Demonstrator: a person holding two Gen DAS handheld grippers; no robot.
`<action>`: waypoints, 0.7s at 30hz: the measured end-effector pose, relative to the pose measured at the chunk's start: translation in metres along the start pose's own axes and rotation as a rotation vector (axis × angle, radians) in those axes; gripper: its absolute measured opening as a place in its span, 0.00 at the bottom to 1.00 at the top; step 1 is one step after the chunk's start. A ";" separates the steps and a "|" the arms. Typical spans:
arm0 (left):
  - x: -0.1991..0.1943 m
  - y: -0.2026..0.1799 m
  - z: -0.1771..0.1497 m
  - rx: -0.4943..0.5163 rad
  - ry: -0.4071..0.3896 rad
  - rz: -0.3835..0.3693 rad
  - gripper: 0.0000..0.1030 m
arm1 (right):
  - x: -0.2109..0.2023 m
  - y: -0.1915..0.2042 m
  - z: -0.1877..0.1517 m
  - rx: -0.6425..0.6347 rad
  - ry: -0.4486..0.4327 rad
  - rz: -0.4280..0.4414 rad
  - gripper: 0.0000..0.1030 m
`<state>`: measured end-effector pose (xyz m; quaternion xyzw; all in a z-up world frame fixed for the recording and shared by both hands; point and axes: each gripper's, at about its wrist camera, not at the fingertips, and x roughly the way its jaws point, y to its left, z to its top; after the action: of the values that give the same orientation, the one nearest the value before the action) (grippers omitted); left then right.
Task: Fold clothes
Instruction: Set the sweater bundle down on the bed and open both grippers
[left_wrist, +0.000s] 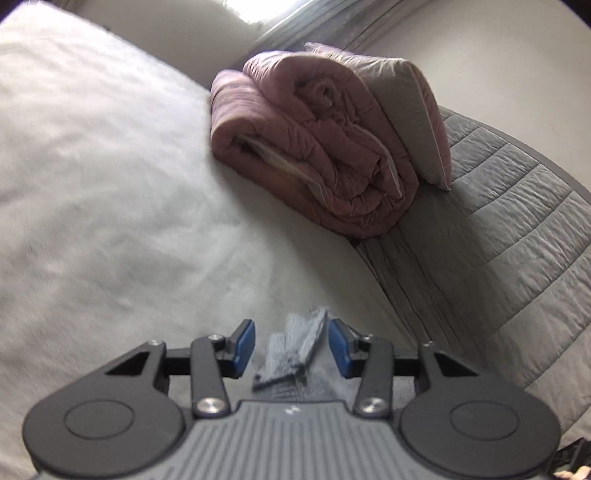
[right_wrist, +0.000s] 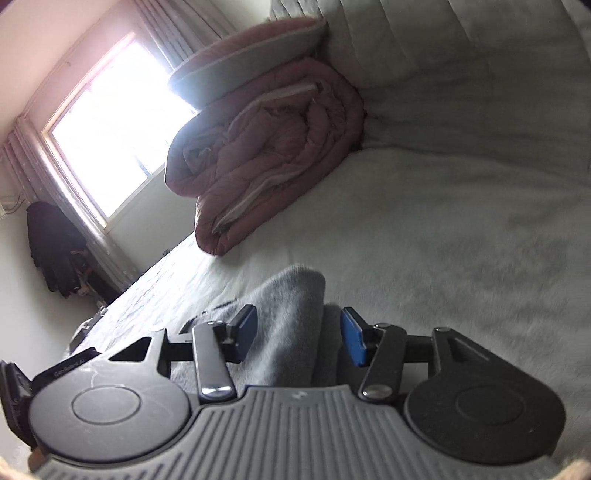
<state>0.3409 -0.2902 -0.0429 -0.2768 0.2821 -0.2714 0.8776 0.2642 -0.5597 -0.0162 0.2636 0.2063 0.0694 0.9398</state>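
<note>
Between your left gripper (left_wrist: 291, 341) pads, parted and not pressing, the grey garment (left_wrist: 295, 347) edge runs straight ahead on the bed (left_wrist: 110, 203).

Right gripper (right_wrist: 299, 338): jaws released, the garment's fold (right_wrist: 291, 317) lies lengthwise between them.

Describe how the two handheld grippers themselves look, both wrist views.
Both match. The left gripper and right gripper each have a ribbed grey body, two black round discs, black linkage arms with silver screws, and fingers tipped with blue pads. Small white lettering marks the right one's black edge. No sleeves show.
</note>
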 end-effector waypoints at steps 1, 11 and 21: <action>-0.001 -0.006 0.003 0.046 -0.028 0.011 0.38 | -0.002 0.009 0.002 -0.056 -0.049 -0.019 0.53; 0.043 -0.029 -0.012 0.277 0.059 0.002 0.06 | 0.033 0.032 -0.022 -0.387 -0.058 -0.151 0.28; 0.031 -0.046 -0.012 0.322 0.091 0.078 0.10 | 0.022 0.019 -0.017 -0.305 -0.019 -0.210 0.31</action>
<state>0.3400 -0.3463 -0.0327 -0.1090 0.2851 -0.2908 0.9068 0.2763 -0.5303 -0.0271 0.0954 0.2109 -0.0011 0.9728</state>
